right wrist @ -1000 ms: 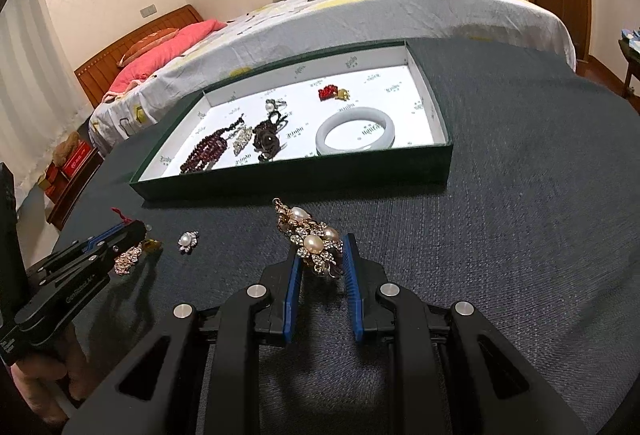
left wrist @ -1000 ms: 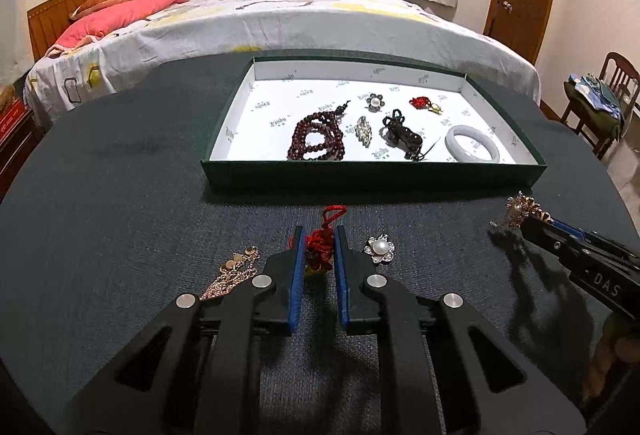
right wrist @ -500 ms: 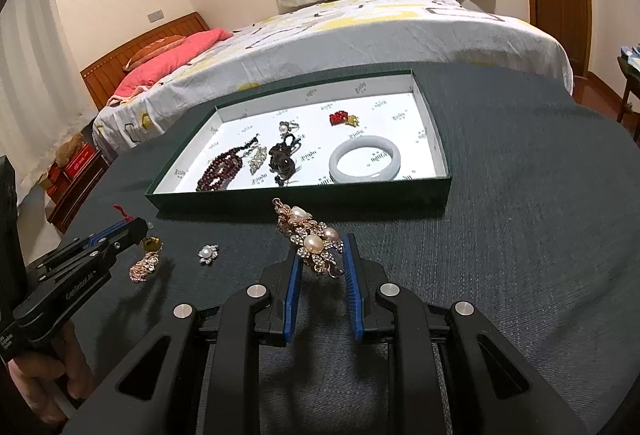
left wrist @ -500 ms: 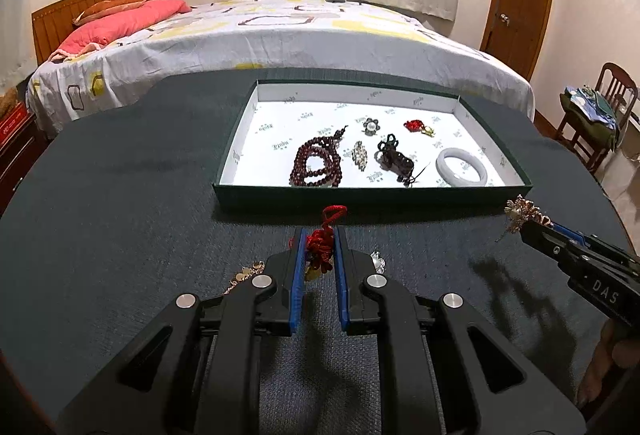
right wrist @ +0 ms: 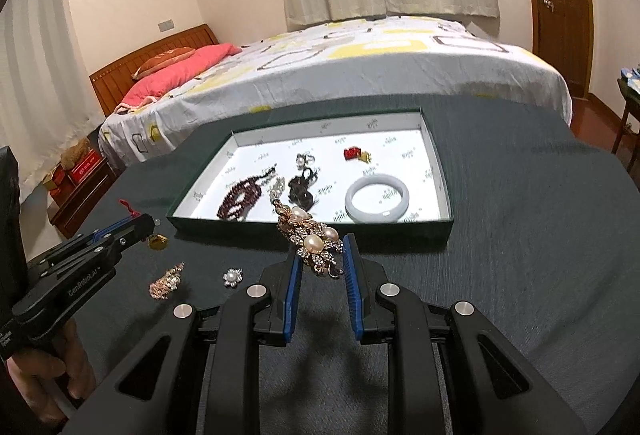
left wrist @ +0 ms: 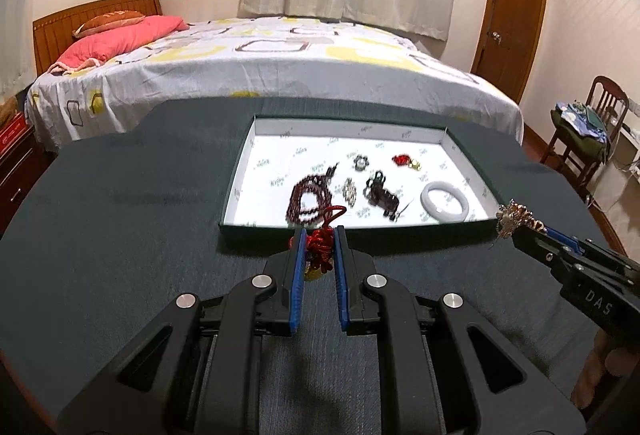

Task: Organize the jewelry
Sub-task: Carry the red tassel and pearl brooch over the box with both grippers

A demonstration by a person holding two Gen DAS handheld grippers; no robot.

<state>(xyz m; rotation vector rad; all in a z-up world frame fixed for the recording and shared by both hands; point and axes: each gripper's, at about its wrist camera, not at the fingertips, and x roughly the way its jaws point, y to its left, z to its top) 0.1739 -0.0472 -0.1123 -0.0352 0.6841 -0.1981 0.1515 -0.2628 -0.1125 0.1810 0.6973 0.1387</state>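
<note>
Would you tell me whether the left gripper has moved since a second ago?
Yes. The left gripper, shut on the red knot charm, has risen off the table toward the tray; its tips now overlap the tray's near wall.

Dark green cloth-covered table [right wrist: 520, 195] carries open green tray [right wrist: 444, 191]; gold brooch [right wrist: 167, 281] and small pearl flower pin [right wrist: 233, 277] lie near each other on cloth.

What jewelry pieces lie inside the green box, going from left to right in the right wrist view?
dark red bead string → small crystal brooch → dark brown knot ornament → red charm → pale jade bangle
</note>
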